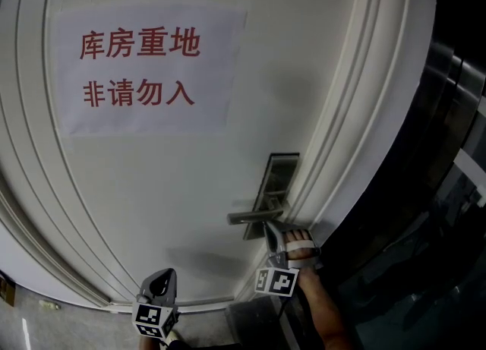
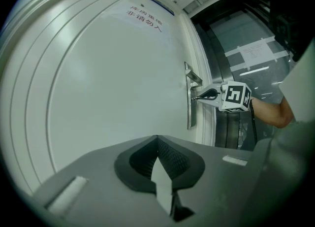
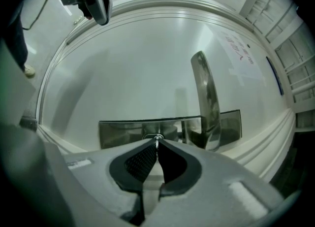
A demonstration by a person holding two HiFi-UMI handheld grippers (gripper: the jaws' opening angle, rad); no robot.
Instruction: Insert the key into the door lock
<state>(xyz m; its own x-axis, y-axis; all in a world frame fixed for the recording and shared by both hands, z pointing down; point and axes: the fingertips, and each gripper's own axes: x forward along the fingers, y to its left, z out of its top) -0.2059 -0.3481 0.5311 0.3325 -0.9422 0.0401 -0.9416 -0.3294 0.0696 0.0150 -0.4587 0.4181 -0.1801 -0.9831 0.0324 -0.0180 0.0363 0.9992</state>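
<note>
I see the door frame [image 1: 357, 113] close to the right of my right tongs [image 3: 157, 143]; the left side is free. They pinch the key [image 3: 157, 138], its tip at the lock plate [image 3: 123, 132]. The left tongs [image 2: 158, 140] are closed and empty.

On the door [image 1: 228, 189] ahead of you hangs a white sheet [image 1: 144, 67] with two lines of red Chinese print: 库房重地 on top and 非请勿入 beneath. In your left gripper view the same sheet is too small to read. There, a paper notice [image 2: 254, 52] on the glass [image 2: 236, 29] beside the door carries print you can't make out.
</note>
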